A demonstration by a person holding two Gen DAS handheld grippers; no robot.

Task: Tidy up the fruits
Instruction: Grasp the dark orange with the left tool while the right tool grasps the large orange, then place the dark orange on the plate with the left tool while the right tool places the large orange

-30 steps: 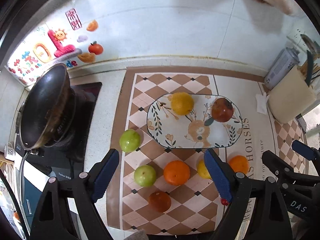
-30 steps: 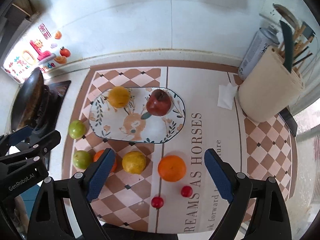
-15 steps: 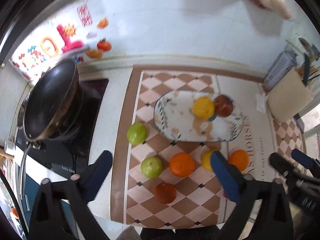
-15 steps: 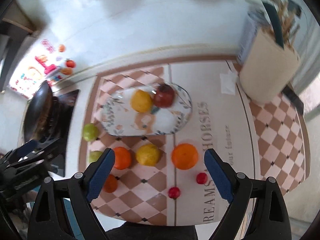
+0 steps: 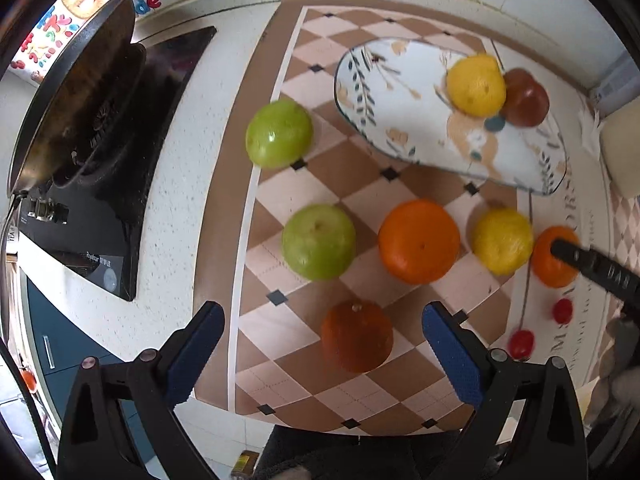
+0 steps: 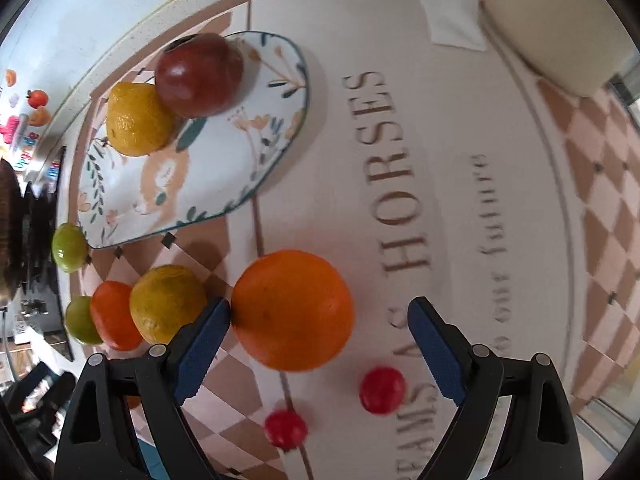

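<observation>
A patterned oval plate point(image 5: 404, 120) point(image 6: 224, 168) holds a yellow citrus point(image 5: 476, 85) point(image 6: 138, 125) and a dark red apple point(image 5: 524, 98) point(image 6: 199, 76). On the checked mat lie two green apples point(image 5: 279, 134) point(image 5: 319, 241), an orange point(image 5: 419, 241), a yellow citrus point(image 5: 502, 240), a dark orange fruit point(image 5: 357, 336) and two small red fruits point(image 6: 382, 390) point(image 6: 286, 428). My left gripper point(image 5: 324, 354) is open, low over the dark orange fruit. My right gripper point(image 6: 318, 342) is open around a large orange point(image 6: 292, 310), its left pad at the fruit's side.
A black wok point(image 5: 76, 92) sits on a stove point(image 5: 120, 184) at the left. A cream container point(image 6: 560, 20) and a white tissue point(image 6: 454, 12) stand at the far right. The counter's front edge runs just below the mat point(image 5: 320, 420).
Both grippers have dropped down and closer to the counter. The left now hangs over the dark orange fruit; the right has come around the large orange.
</observation>
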